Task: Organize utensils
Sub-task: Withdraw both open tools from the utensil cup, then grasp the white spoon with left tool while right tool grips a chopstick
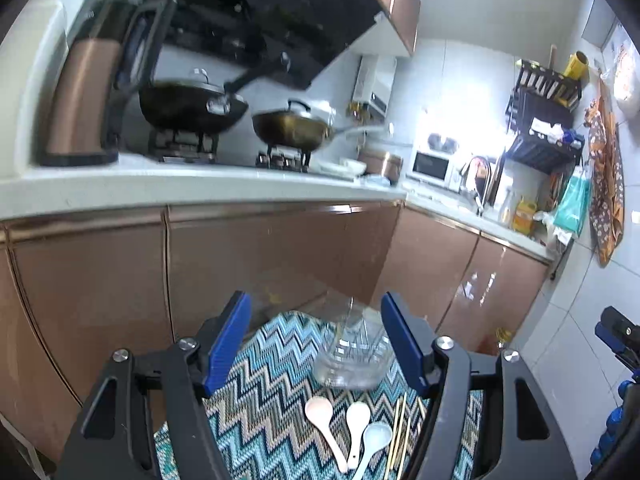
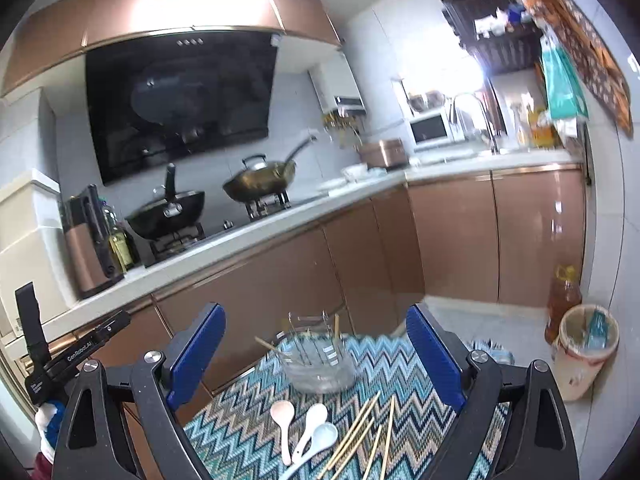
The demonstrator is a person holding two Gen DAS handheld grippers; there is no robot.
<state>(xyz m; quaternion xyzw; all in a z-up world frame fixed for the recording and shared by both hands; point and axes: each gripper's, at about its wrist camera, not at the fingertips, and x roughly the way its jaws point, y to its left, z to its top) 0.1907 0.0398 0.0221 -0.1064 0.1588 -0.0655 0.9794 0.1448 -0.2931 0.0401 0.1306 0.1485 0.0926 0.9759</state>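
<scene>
Right wrist view: far left, the left gripper [image 2: 120,322] pokes in, white lettering on its black body reading roughly "GenRobot.AI". Both tools gape wide, blue pads apart, nothing held; the right gripper [image 2: 316,356] hovers above the zigzag cloth [image 2: 248,420]. On the cloth, a pink spoon [image 2: 283,420], a white spoon [image 2: 310,424] and a pale blue spoon [image 2: 320,438] lie bunched together, bowls toward the far edge. Right beside them, bamboo chopsticks [image 2: 360,432] fan out loosely. Behind them stands a clear glass holder [image 2: 316,364], a few sticks poking out of it.
</scene>
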